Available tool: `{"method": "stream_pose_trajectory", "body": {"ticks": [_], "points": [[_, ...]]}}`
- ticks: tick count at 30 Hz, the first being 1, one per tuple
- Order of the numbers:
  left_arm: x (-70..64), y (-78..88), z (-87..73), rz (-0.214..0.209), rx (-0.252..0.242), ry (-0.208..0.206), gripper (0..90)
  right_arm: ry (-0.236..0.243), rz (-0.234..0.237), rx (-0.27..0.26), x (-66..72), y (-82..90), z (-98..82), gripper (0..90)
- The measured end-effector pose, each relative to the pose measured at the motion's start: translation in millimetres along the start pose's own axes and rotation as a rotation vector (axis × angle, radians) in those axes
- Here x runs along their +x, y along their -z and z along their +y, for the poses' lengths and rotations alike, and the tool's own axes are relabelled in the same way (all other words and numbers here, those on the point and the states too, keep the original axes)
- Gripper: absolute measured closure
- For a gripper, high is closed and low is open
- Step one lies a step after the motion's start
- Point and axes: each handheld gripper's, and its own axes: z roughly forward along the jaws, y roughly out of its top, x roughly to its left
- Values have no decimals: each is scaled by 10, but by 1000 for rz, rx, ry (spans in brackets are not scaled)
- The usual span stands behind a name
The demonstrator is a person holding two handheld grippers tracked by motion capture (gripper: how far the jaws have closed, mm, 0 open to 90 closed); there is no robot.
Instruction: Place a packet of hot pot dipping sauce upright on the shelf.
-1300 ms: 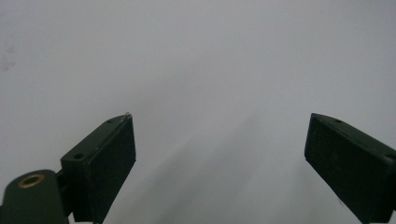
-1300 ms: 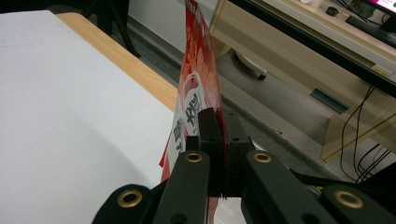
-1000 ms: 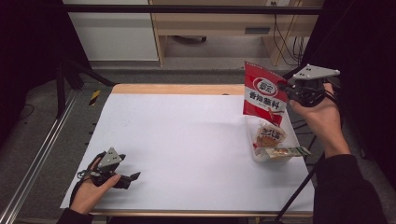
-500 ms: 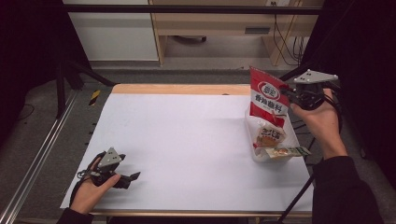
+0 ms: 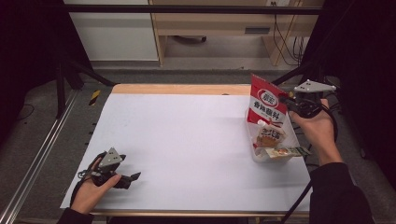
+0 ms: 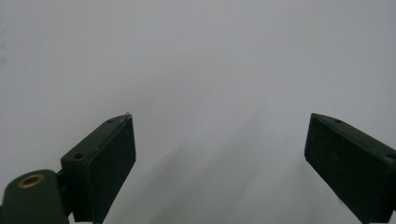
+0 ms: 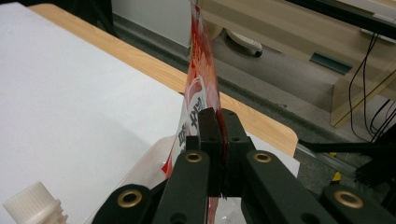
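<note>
The red printed foil packet (image 5: 267, 100) hides its lower end behind the small white-labelled pouch (image 5: 271, 135); print unreadable.

We see a glossy red plastic seasoning packet (image 5: 267, 105), its film catching light, above a clear plastic container (image 5: 256, 154). The table (image 5: 187, 144) carries a matt white sheet, smooth; bare pale wood edges it at twelve o'clock. The right gripper (image 7: 218, 140) is matt black plastic with brass-coloured rivets.
</note>
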Motion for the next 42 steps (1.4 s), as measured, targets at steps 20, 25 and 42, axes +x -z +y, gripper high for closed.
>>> {"method": "stream_pose_trajectory", "body": {"ticks": [20, 25, 42], "points": [[-12, 13, 6, 2, -1, -9, 86, -46, -43, 65, -73, 165, -312, 896], [-13, 11, 7, 3, 2, -11, 86, -55, -51, 85, -90, 177, -338, 887], [-20, 11, 7, 3, 5, -13, 86, -35, -137, 54, -40, 320, -255, 341]]}}
